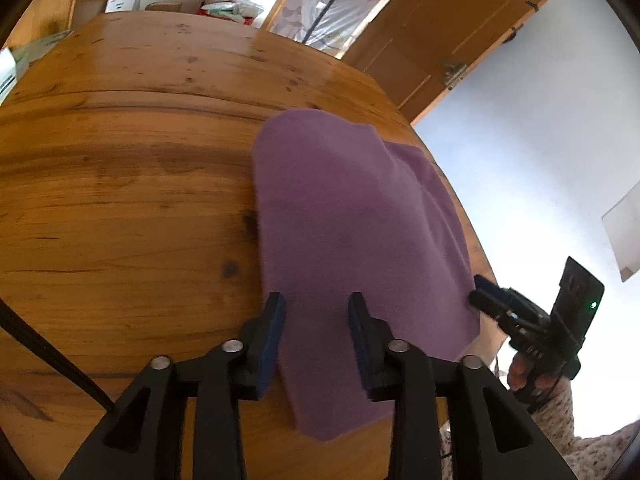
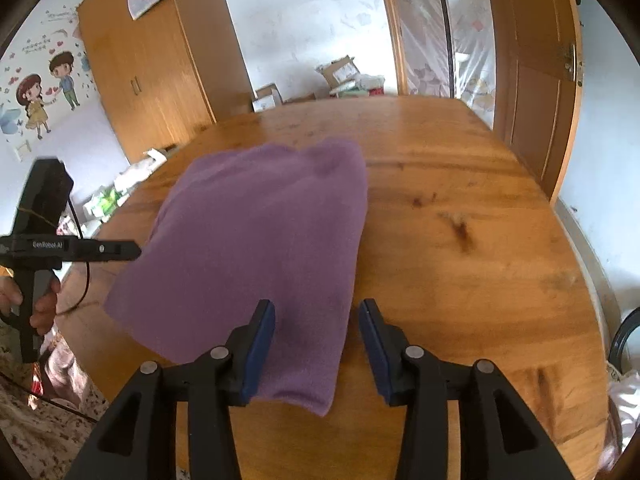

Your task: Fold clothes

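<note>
A purple cloth [image 1: 352, 216] lies folded on the round wooden table [image 1: 120, 184], its near end drooping over the table's edge. My left gripper [image 1: 317, 300] hovers open over the cloth's near left part; the fabric runs under and between the blue pads without being pinched. In the right wrist view the same cloth [image 2: 260, 232] spreads ahead, and my right gripper [image 2: 316, 306] stands open over its near right corner, pads apart from it. Each tool shows in the other view: the right gripper [image 1: 480, 290] at the cloth's right edge, the left gripper [image 2: 134, 250] at its left edge.
Bare table [image 2: 460, 208] stretches right of and beyond the cloth. Cardboard boxes [image 2: 340, 74] and bags sit on the floor past the far edge. A wooden door [image 1: 460, 40] stands at the right, a wardrobe [image 2: 152, 68] at the left. A black cable [image 1: 52, 356] crosses the near left.
</note>
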The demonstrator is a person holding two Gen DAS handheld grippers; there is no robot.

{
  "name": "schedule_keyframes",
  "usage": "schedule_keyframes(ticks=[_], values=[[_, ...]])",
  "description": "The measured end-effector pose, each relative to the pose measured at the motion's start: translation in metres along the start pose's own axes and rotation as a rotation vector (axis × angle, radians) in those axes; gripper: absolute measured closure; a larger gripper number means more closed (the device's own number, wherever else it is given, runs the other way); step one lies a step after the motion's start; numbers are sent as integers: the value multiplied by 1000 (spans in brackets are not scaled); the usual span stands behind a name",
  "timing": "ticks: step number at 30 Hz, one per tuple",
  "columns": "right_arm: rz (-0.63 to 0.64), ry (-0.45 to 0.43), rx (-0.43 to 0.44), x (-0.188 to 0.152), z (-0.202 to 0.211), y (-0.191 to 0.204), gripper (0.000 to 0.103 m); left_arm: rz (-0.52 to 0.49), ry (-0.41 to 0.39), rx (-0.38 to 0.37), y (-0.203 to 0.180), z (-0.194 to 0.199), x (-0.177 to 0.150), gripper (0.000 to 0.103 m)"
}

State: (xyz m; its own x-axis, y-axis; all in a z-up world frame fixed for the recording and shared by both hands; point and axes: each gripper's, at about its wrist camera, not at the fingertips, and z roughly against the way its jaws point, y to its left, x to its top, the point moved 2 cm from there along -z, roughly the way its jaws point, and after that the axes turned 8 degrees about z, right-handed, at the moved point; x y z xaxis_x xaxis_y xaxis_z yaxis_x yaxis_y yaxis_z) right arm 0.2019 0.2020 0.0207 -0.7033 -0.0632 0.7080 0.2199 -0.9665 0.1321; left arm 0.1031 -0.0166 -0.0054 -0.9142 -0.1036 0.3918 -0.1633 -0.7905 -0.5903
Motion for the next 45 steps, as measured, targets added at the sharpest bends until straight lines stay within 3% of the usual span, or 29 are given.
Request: schedule_keyframes(ticks=[9,11,13,20,35,41,45], values=[[-127,74,161,21,-25,-31,42,68,107,-116,11,-11,19,61],[-172,90,221,21,-33,-40,41,80,139,-145,12,-17,23,44],[-207,102,266,21,-40,-48,39,80,163,-174,12,-22,26,44],[-278,149,362,23,-64,-68,36,115,208,-167,25,-39,37,44],[-227,202,543,38,-101,-52,34,118,283,-301,26,-60,42,42],[-252,202,564,39,-104,-56,36,122,300,-326,20,-59,38,41],[-284,210,562,36,-106,-67,55,113,305,-327,15,-57,39,41]])
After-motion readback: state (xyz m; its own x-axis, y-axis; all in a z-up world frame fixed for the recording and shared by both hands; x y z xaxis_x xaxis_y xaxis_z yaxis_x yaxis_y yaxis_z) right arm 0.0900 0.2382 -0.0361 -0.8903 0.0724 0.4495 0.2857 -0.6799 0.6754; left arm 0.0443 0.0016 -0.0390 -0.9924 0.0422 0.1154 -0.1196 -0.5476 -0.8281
